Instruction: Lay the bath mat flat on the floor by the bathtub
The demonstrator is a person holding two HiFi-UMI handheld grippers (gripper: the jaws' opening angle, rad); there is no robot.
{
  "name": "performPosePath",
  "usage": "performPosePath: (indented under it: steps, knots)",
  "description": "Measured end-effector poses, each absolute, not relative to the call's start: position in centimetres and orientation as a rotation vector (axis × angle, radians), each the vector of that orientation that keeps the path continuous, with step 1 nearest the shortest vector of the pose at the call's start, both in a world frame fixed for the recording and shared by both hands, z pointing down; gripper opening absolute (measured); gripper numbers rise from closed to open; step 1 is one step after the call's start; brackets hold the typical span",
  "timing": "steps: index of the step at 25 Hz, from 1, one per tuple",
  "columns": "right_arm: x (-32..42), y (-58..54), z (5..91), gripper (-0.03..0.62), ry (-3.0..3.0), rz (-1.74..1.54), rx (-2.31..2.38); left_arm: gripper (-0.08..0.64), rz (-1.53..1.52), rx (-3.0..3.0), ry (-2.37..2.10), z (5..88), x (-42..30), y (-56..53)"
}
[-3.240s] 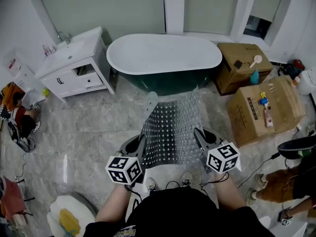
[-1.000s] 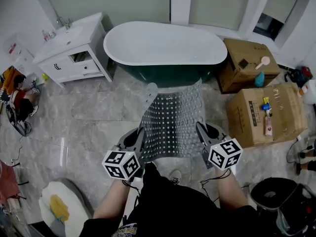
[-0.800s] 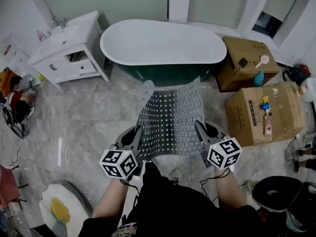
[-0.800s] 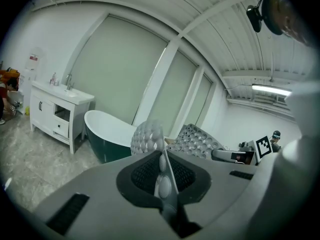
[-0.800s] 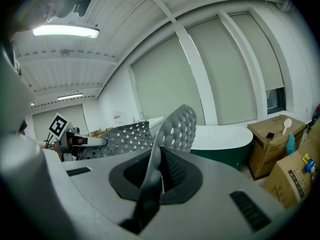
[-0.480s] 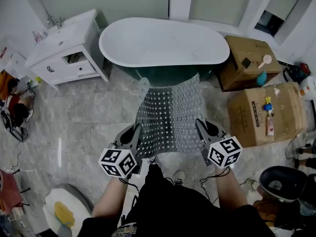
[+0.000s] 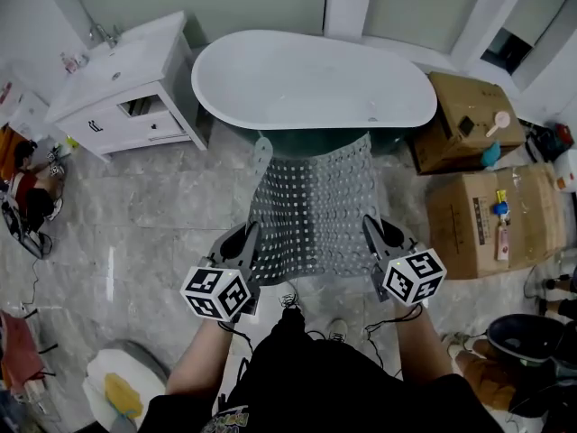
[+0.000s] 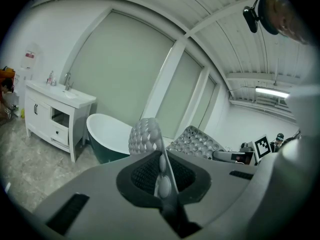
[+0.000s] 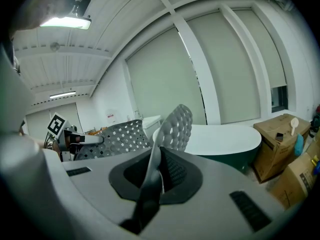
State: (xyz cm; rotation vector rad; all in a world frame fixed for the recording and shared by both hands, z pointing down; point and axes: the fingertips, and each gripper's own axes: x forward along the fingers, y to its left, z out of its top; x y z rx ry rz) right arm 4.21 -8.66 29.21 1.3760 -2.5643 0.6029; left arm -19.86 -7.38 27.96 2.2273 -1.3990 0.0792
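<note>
Mat carrying is the step in hand. The bath mat (image 7: 311,207) is up in the air above the floor (image 7: 171,210), and its far edge hangs just in front of the bathtub (image 7: 315,79). The left tool (image 7: 245,246) is pinched tight on the mat's near left edge. The right tool (image 7: 371,239) is pinched tight on its near right edge. Each gripper view shows the bumpy mat squeezed between that tool's 2 jaws. The mat is see-through with lots of little holes, and its far left corner curls up, so it looks floppy. It is not down yet. The next move likely needs both tools to go low together by the tub, so the mat spreads out with no folds before the jaws let go.
</note>
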Motion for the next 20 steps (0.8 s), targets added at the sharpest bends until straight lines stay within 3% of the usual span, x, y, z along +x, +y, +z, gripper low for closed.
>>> performPosePath:
  steps: [9, 20]
  knots:
    - [-0.2, -12.9, 29.4, 0.029, -2.555, 0.576, 1.383, 0.032, 0.064, 2.228, -1.414, 28.1, -25.0, -11.8]
    - [-0.7, -15.8, 29.8, 0.029, -2.518, 0.547, 1.461, 0.032, 0.066, 2.262, -1.409, 28.6, -27.5, -15.2]
